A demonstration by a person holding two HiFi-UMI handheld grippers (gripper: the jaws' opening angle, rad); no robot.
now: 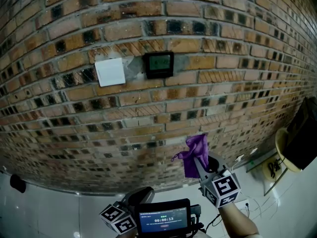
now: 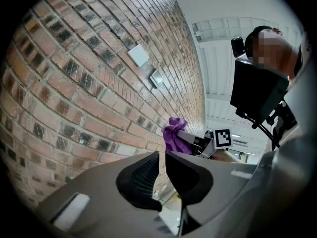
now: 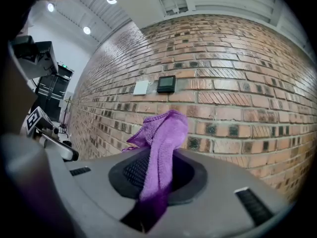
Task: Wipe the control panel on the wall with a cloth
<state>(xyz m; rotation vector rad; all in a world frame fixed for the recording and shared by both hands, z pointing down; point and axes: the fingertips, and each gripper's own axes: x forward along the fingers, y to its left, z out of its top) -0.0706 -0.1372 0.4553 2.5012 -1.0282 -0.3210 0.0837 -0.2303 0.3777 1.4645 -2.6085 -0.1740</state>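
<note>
Right gripper point(image 3: 157, 176) is clamped on the purple cloth point(image 3: 164, 133), low and well below the control panel point(image 1: 158, 65) on the brick wall point(image 1: 237, 93). Left gripper point(image 2: 161, 171): jaws almost together, empty. Judgement: raise the cloth's free fold flat onto the panel face and press lightly.

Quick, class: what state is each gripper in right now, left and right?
Left gripper: closed to a thin slit, holding nothing.
Right gripper: closed on the purple cloth.

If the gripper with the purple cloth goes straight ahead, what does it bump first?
Probably the brick wall, just below the control panel, with the purple cloth touching first.
</note>
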